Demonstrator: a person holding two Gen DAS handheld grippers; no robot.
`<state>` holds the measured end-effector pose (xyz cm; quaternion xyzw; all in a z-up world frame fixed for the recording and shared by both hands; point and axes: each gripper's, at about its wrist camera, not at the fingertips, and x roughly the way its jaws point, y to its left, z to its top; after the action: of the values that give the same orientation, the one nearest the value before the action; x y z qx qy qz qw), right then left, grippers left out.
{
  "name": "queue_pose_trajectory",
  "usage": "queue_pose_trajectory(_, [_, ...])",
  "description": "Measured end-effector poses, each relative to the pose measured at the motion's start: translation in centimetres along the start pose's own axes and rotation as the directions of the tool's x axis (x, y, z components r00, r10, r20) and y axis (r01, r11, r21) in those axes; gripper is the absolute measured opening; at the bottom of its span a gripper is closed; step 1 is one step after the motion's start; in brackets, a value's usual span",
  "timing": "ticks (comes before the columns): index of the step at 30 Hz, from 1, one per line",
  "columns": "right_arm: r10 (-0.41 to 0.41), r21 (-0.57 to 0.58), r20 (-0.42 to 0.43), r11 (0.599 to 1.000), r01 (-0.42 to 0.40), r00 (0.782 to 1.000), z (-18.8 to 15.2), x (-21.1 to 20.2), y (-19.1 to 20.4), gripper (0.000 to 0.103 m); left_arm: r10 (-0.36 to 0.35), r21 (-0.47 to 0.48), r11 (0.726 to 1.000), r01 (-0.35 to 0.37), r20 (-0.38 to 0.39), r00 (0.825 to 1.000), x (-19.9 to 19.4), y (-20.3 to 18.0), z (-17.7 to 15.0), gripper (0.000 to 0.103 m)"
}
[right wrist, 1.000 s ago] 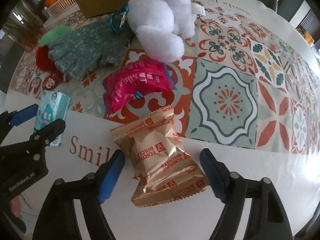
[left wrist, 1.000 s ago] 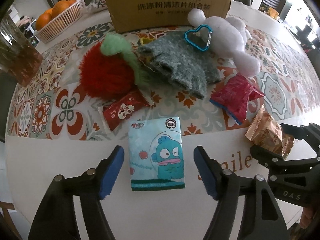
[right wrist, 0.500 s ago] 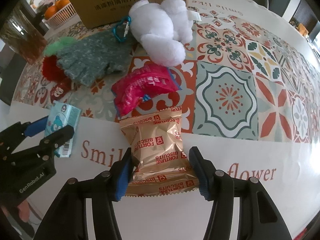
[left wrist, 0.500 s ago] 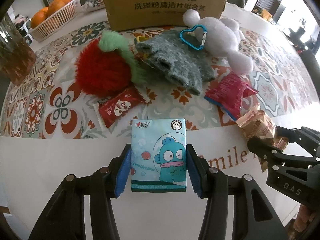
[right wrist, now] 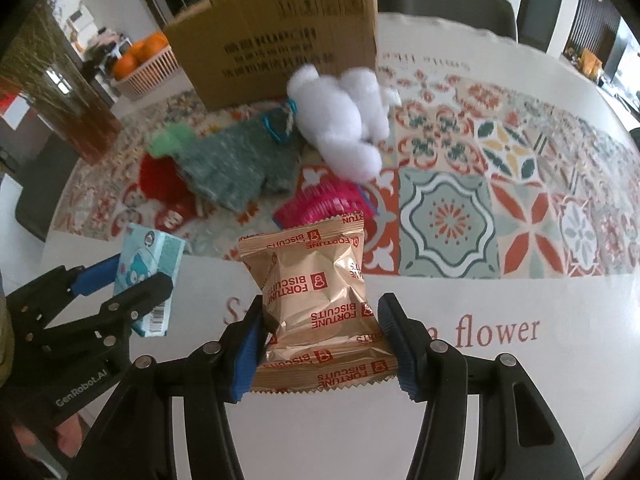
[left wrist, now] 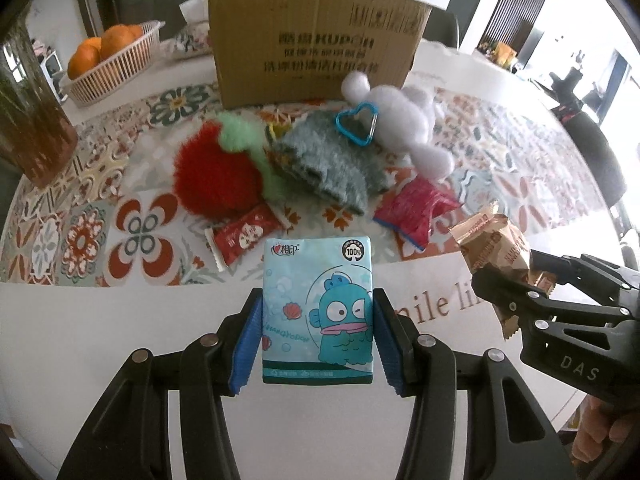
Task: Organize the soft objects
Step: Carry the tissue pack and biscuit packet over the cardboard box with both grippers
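Left gripper is clamped on the tissue pack, long axis running straight out along the fingers, cartoon face up. Right gripper is clamped on the Fortune Biscuits packet, long axis also forward. A second ago both lay on the table between open jaws; now both are gripped and off it.

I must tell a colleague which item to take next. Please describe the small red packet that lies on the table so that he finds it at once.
Start at the large cardboard box at the back of the patterned tablecloth. In front of it lies a fluffy red plush with a green top. The small red packet lies flat against the plush's near edge; unlike the crumpled pink bag to the right, it is smooth, with white crimped ends.
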<state>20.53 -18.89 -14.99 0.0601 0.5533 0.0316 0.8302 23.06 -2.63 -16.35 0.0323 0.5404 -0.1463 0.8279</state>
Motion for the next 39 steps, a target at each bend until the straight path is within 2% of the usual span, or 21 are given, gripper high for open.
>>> queue_pose_trajectory(8, [0.016, -0.012, 0.088, 1.000, -0.015, 0.996, 1.5, -3.0, 0.9, 0.057, -0.014, 0.005, 1.000, 0.013, 0.087, 0.996, -3.6, 0.0, 0.9, 0.051])
queue_pose_trajectory(14, [0.036, -0.021, 0.150, 0.999, -0.033, 0.988, 3.0, -4.8, 1.3, 0.057, -0.011, 0.013, 1.000, 0.009, 0.160, 0.987, -6.2, 0.0, 2.3, 0.051])
queue_pose_trajectory(20, [0.051, -0.031, 0.213, 0.999, -0.045, 0.976, 4.9, -6.5, 1.7, 0.057, -0.008, 0.014, 1.000, 0.004, 0.232, 0.973, -8.6, -0.1, 3.9, 0.051])
queue_pose_trajectory(28, [0.067, -0.049, 0.312, 0.997, -0.055, 0.948, 7.7, -9.0, 2.1, 0.057, -0.002, 0.015, 1.000, -0.003, 0.311, 0.951, -10.8, 0.0, 6.4, 0.051])
queue_pose_trajectory(39, [0.086, -0.050, 0.391, 0.996, -0.072, 0.916, 10.8, -10.8, 2.3, 0.057, 0.012, 0.035, 0.999, -0.028, 0.394, 0.919, -12.7, 0.2, 9.7, 0.051])
